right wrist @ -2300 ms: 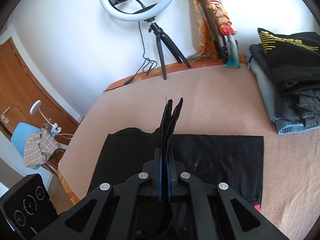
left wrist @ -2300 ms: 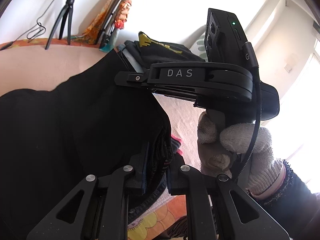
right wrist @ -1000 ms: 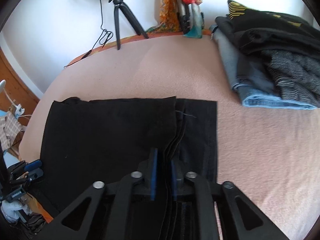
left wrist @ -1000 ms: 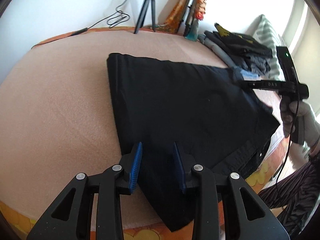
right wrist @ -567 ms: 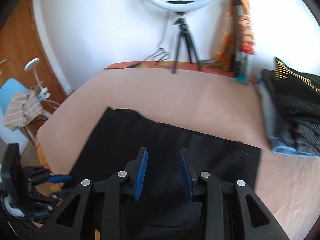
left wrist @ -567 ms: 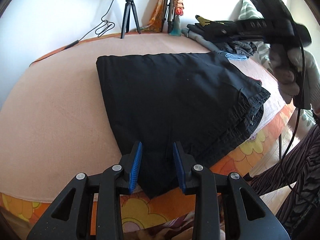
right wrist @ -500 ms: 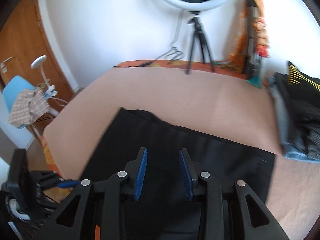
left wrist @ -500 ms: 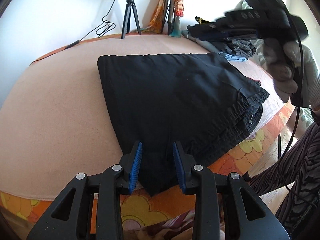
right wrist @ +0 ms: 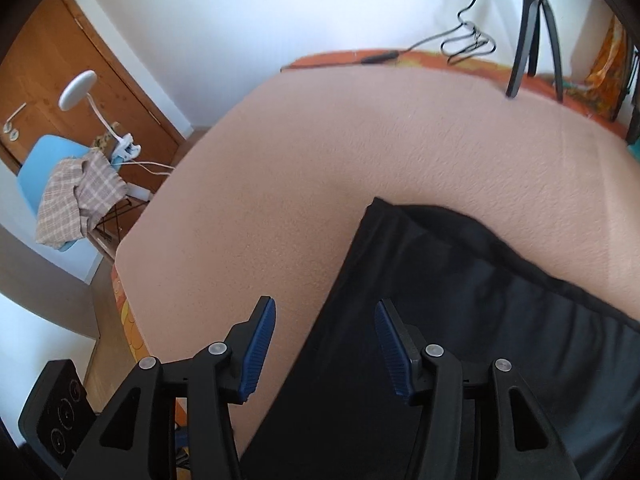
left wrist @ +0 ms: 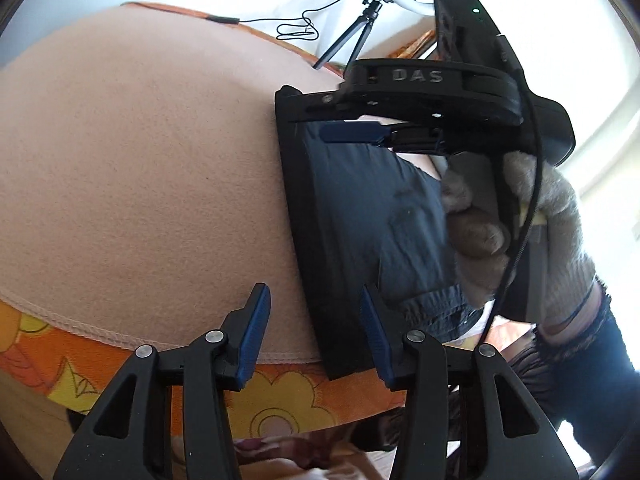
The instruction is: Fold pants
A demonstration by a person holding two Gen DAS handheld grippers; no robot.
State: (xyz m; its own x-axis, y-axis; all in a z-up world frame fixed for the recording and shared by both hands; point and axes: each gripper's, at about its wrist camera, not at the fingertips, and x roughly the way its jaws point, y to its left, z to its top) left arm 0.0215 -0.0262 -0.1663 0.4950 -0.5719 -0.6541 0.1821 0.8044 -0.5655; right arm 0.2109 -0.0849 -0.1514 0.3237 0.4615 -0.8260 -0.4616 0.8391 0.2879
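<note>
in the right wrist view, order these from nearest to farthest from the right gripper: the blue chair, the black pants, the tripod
1. black pants: right under the right gripper, with their left edge between its open fingers.
2. blue chair: off the bed, far left, draped with a checked cloth.
3. tripod: at the bed's far edge, upper right.

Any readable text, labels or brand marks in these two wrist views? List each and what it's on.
"DAS": raised letters on the black body of the right claw, seen in the left wrist view.
Nothing else reads: the black pants, the bed cover and the black device at the right wrist view's lower left show no lettering.
</note>
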